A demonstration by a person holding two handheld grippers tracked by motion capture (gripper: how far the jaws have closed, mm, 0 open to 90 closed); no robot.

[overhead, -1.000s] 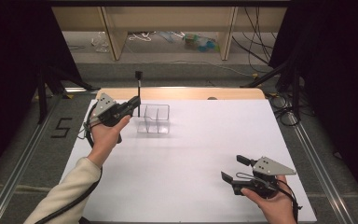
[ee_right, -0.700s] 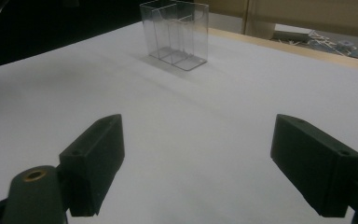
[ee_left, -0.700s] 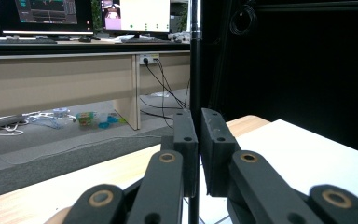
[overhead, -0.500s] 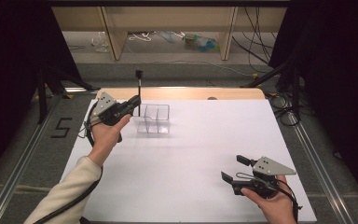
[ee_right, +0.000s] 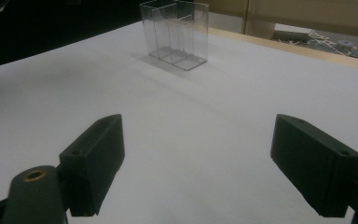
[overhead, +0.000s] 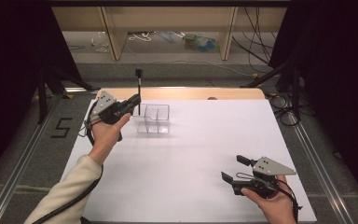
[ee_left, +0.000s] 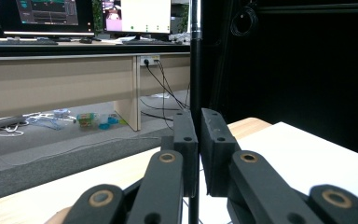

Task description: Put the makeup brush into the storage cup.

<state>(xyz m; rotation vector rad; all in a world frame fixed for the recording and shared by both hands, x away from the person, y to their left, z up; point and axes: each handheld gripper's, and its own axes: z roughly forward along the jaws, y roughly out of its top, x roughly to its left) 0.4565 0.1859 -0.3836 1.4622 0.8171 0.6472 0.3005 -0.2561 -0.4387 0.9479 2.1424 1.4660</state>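
My left gripper clamps a thin black rod upright beside the clear box — not yet inside; right gripper gapes empty.

A white sheet was spread over most of the table in the middle of the high view, with a strip of bare wooden tabletop left showing along its far edge. At the upper centre of that frame, pale wooden desk legs were seen above a grey floor strewn with cables and small clutter. A number 5 was marked on the floor at the left, beside a metal rail. Lit monitors were ranged along the upper left of the left gripper view, over a long desk.
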